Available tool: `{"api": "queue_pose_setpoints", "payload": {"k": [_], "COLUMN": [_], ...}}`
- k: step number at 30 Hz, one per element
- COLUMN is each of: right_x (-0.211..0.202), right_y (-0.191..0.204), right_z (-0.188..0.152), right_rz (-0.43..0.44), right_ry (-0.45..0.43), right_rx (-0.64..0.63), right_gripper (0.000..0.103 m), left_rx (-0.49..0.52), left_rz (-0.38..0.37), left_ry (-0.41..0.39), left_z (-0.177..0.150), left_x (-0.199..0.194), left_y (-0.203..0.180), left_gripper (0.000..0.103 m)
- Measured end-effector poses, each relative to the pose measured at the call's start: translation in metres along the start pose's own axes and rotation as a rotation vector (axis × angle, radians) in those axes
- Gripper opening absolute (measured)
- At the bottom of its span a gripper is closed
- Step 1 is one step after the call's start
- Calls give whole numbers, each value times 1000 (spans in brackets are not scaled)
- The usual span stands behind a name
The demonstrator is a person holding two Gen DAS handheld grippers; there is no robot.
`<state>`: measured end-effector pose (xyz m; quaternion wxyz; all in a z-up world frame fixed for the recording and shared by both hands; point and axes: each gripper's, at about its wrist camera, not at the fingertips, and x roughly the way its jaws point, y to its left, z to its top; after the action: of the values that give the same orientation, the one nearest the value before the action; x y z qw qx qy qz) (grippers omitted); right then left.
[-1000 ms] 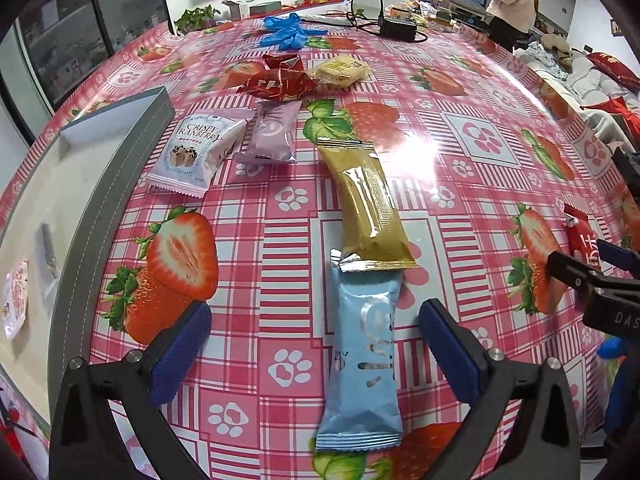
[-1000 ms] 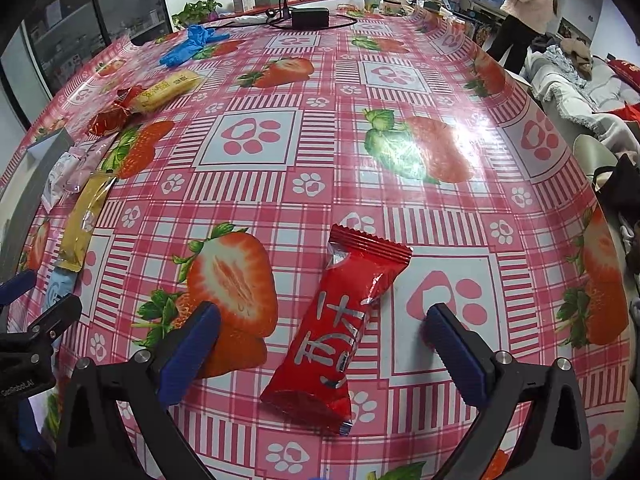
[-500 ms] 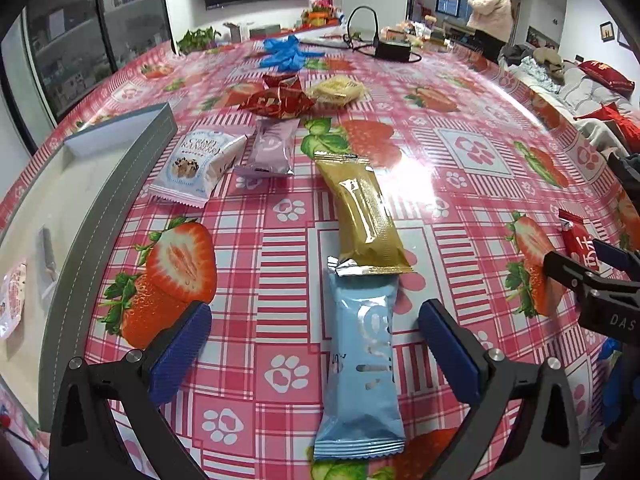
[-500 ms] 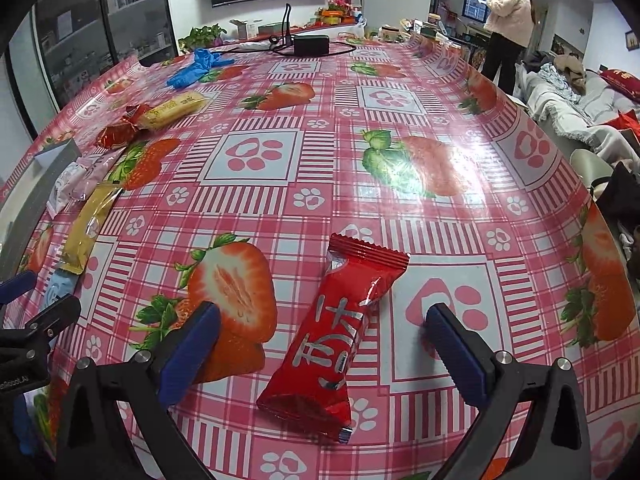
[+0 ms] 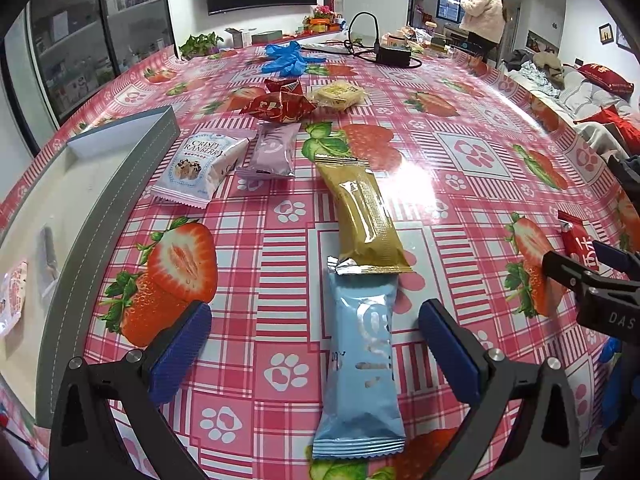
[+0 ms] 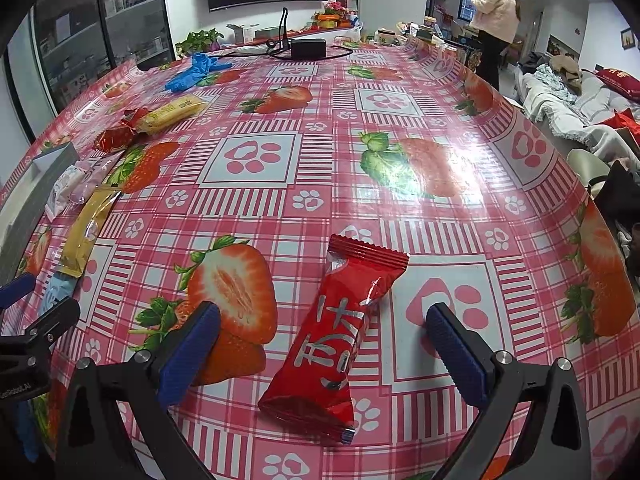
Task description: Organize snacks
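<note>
My left gripper [image 5: 316, 344] is open and empty, its blue pads either side of a light blue snack packet [image 5: 362, 364] lying flat on the strawberry tablecloth. A gold packet [image 5: 364, 216] lies just beyond it, end to end. Farther off lie a white Crispy Cranberry packet [image 5: 200, 166], a lilac packet [image 5: 274, 150], red wrappers [image 5: 276, 106] and a yellow packet [image 5: 338, 94]. My right gripper [image 6: 322, 344] is open and empty, straddling a red packet [image 6: 340, 332] that lies flat. The right gripper also shows at the right edge of the left wrist view.
A grey-rimmed tray [image 5: 116, 188] with a small packet inside sits at the table's left edge. Blue gloves [image 5: 286, 60] and a black power adapter with cable [image 5: 394, 56] lie at the far end. A person [image 5: 482, 10] stands beyond the table, and a sofa is at the right.
Both cameras have tilted up a little, so more of the room shows. The packets have not moved and both grippers stay open.
</note>
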<state>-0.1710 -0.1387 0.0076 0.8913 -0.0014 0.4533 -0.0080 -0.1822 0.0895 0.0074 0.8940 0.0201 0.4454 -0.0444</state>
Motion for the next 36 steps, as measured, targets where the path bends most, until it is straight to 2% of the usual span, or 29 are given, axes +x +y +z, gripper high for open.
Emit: {"api": "queue_pose_setpoints", "payload": {"k": [36], "right_x": [1], "right_y": [4], "right_z": [1], "right_rz": [-28], "right_ry": [2], "right_rx": [12], "right_gripper": [103], "left_rx": [-2], "left_rz": [0], "left_ry": [-2], "left_z": [-2], "left_x": [0], "left_y": [-2], "left_gripper": [103]}}
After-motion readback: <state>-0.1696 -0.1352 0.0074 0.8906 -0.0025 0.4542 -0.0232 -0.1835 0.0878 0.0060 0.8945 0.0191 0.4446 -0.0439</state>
